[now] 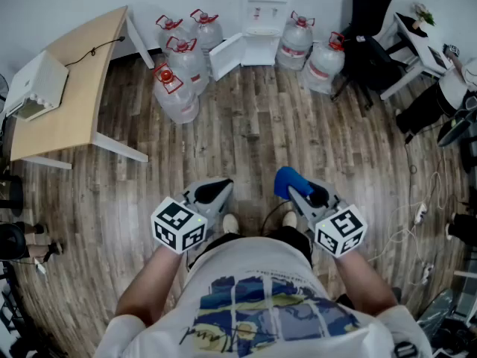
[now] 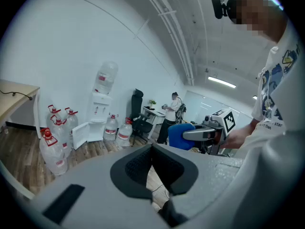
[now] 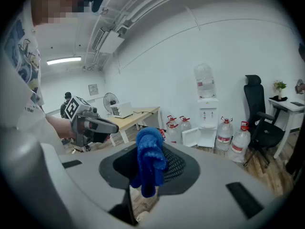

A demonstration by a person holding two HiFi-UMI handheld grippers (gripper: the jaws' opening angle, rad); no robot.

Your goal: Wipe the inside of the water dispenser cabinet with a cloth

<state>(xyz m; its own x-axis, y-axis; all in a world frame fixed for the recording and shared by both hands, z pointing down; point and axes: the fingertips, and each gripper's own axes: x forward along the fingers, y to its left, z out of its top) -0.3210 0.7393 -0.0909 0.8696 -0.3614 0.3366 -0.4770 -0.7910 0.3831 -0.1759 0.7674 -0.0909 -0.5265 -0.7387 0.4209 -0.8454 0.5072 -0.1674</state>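
Note:
The white water dispenser (image 1: 264,13) stands against the far wall, its lower cabinet door (image 1: 226,55) swung open to the left; it also shows in the left gripper view as the dispenser (image 2: 100,113) and in the right gripper view as the dispenser (image 3: 206,118). My right gripper (image 1: 287,183) is shut on a blue cloth (image 3: 150,159), which bunches between its jaws; the cloth (image 1: 285,179) pokes out in the head view. My left gripper (image 1: 220,187) is shut with nothing in it. Both are held close to my body, far from the dispenser.
Several big water bottles (image 1: 179,80) stand left of the dispenser and two more bottles (image 1: 313,54) to its right. A wooden desk (image 1: 71,88) is at left, a black office chair (image 1: 369,21) and white table (image 1: 421,39) at right. Cables (image 1: 417,215) lie on the floor.

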